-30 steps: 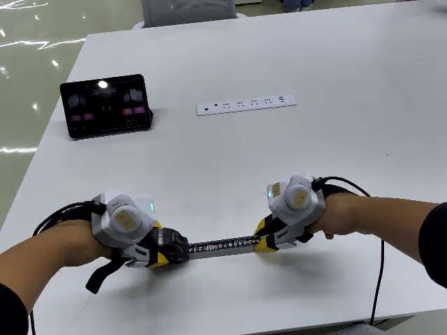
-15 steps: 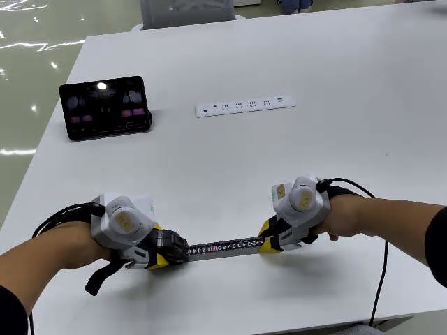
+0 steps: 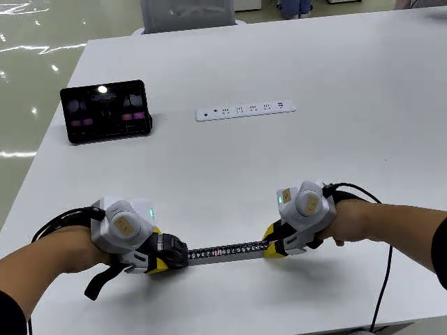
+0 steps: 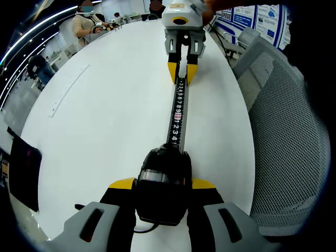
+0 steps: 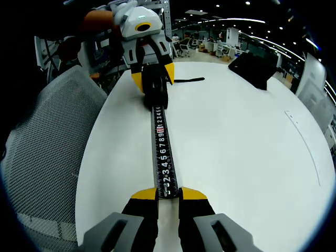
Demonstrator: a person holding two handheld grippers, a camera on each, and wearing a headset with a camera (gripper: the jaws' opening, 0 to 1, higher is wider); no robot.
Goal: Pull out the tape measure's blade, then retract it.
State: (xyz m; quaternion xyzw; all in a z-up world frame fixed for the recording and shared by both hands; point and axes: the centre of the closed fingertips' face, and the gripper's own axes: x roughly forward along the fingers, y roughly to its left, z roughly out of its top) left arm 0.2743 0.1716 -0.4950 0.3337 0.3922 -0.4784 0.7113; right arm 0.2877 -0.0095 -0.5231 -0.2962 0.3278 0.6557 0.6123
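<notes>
A broad white surface (image 3: 293, 63) in an open office carries the work, which sits along its near edge.

The first half of the task looks under way. A short length of the blade (image 5: 160, 152) is drawn out of the tape measure and stretched straight and low over the surface, its printed numbers facing up. How much more the person means to pull cannot be told. The retraction is judged to be left to do.

The right gripper (image 5: 168, 195) has its jaws drawn narrow, and the free end of the blade is pinched between the yellow tips. The left gripper (image 4: 164, 185) has its jaws set wider and clamped on either side of the black case (image 4: 165, 163) of the tape measure, which fills the gap between them. The blade leaves the case's mouth and runs straight to the opposite gripper. In the head view the case (image 3: 176, 250) lies toward the near left corner of the surface. The blade runs from it roughly along the near edge to the right gripper, which is closer to the middle of that edge.

Farther out, a black tablet (image 3: 106, 110) with a lit screen stands near the left edge. A white power strip (image 3: 244, 109) lies flat around the middle of the surface, well apart from the tape measure. A dark cable (image 3: 380, 265) loops from the right gripper over the near edge, and a grey mesh chair (image 4: 283, 131) sits just off that edge.
</notes>
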